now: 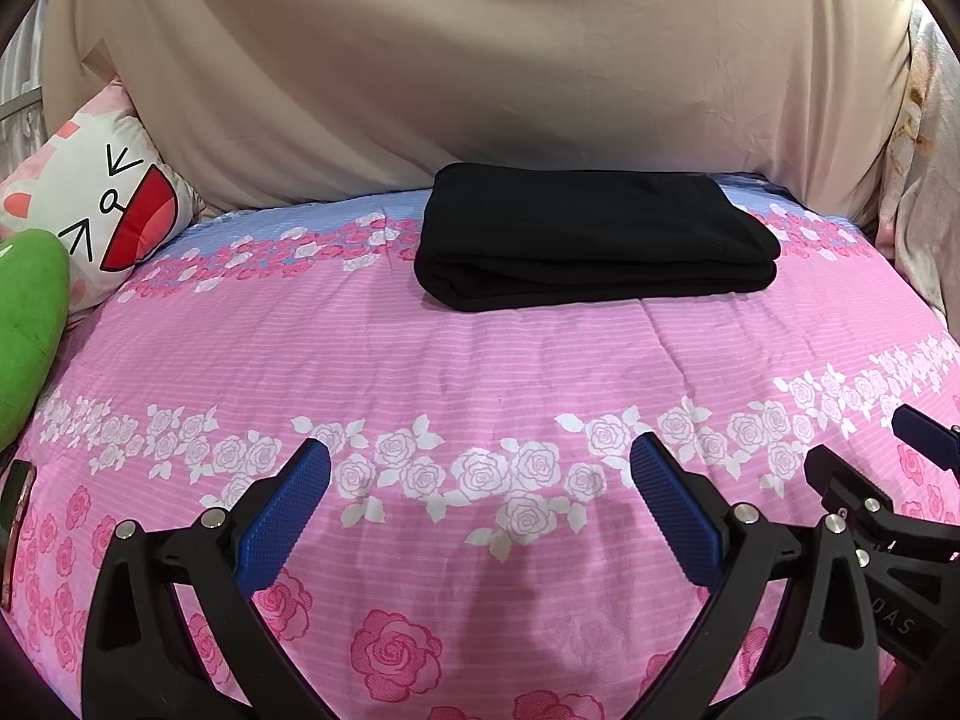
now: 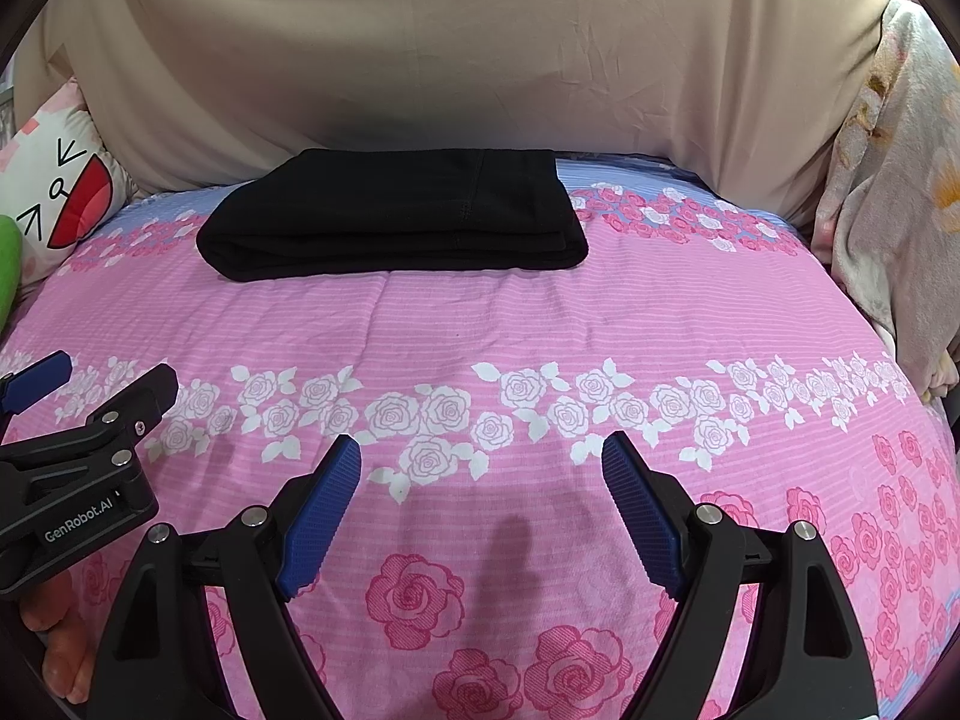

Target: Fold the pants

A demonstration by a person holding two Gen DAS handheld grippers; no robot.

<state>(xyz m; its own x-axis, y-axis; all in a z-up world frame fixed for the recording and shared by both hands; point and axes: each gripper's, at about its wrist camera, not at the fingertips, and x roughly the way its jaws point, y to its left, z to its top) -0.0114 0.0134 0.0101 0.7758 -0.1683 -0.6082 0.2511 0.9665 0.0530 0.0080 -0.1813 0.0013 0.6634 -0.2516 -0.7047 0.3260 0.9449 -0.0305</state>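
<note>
Although nothing is being held at the moment, the bed with its pink rose-print quilt is taking up most of both views, sagging softly under whatever is lying on it. Behind it a beige cloth is hanging as a backdrop, and a cartoon pillow is leaning at the left edge.

Toward the far side of the bed, the black pants are lying as a compact, stacked rectangle, apparently folded already, so the task is looking close to done. They are reading as light, limp knit fabric: layers are likely to slide over one another and droop if lifted by one corner. Pinching through all layers at the thick folded edge facing the cameras, one claw toward each end, is looking like the safest hold.

Well short of the pants, the left claw and the right claw are hovering side by side over the quilt, both standing wide apart and empty.
</note>
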